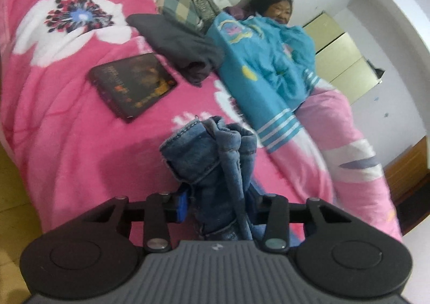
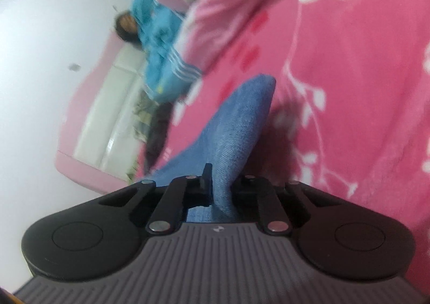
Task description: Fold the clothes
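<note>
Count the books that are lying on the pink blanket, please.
1. A dark book lies flat on the pink blanket, to the left of the dark grey garment. The piled clothes may hide others.

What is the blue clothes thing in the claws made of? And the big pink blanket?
The blue garment looks like denim, matte and thick: you can see stitched seams and a frayed hem. The left claw and right claw both pinch it. The pink blanket looks like soft, fuzzy fleece with printed white flowers, though that's a guess.
</note>
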Demonstrator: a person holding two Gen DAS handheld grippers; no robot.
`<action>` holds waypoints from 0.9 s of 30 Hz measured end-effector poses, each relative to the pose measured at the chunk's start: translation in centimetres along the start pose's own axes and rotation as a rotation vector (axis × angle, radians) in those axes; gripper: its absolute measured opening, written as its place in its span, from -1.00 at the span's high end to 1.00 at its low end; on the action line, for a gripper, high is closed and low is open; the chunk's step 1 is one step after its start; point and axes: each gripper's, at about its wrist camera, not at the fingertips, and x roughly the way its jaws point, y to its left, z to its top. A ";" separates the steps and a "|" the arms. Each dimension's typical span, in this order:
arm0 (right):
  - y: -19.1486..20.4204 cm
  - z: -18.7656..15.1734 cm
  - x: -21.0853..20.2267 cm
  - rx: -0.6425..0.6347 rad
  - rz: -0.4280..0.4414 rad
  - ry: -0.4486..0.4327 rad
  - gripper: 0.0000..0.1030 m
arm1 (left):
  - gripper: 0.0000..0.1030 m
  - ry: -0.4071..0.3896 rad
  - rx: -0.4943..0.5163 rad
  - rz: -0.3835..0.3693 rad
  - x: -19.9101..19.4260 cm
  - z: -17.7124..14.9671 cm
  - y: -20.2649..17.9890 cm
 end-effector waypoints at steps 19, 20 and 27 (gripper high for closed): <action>-4.1 1.0 -25.9 -0.025 -0.162 -0.388 0.90 | 0.24 0.413 0.266 -0.304 7.5 -15.2 -14.5; -4.8 0.6 -26.8 0.000 -0.188 -0.387 0.89 | 0.22 0.432 0.282 -0.289 8.0 -16.0 -14.5; -9.6 -2.9 -28.2 0.166 -0.343 -0.412 0.35 | -0.05 0.477 0.226 -0.229 7.5 -14.7 -10.7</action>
